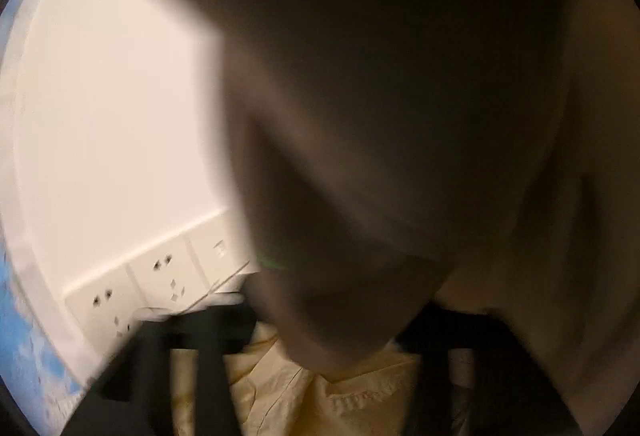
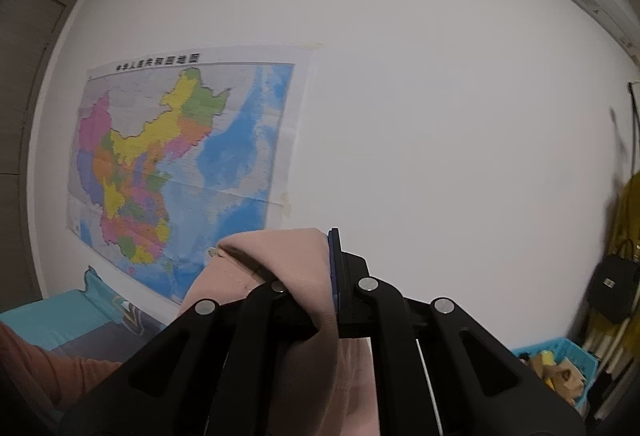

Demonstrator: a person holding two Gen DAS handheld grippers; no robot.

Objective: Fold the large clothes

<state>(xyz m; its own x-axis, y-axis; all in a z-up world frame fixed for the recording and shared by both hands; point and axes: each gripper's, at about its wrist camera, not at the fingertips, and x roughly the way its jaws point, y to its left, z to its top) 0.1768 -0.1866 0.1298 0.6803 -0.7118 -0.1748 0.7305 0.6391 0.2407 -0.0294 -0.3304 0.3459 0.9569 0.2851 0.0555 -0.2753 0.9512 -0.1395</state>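
Observation:
In the right wrist view my right gripper (image 2: 320, 276) is shut on a fold of a pink garment (image 2: 280, 260) and holds it up toward the wall; the cloth drapes over the left finger and hangs down between the arms. In the left wrist view the same garment (image 1: 380, 96) hangs close to the lens, dark and blurred, and covers most of the frame. My left gripper's black fingers (image 1: 208, 336) show at the bottom, partly under the cloth; their tips are hidden. A cream-yellow cloth (image 1: 320, 396) lies below them.
A white wall with a row of sockets (image 1: 160, 276) faces the left gripper. A coloured map (image 2: 180, 156) hangs on the wall in the right view. A teal mat (image 2: 60, 320) lies at lower left, a blue basket (image 2: 560, 364) and a black bag (image 2: 612, 288) at right.

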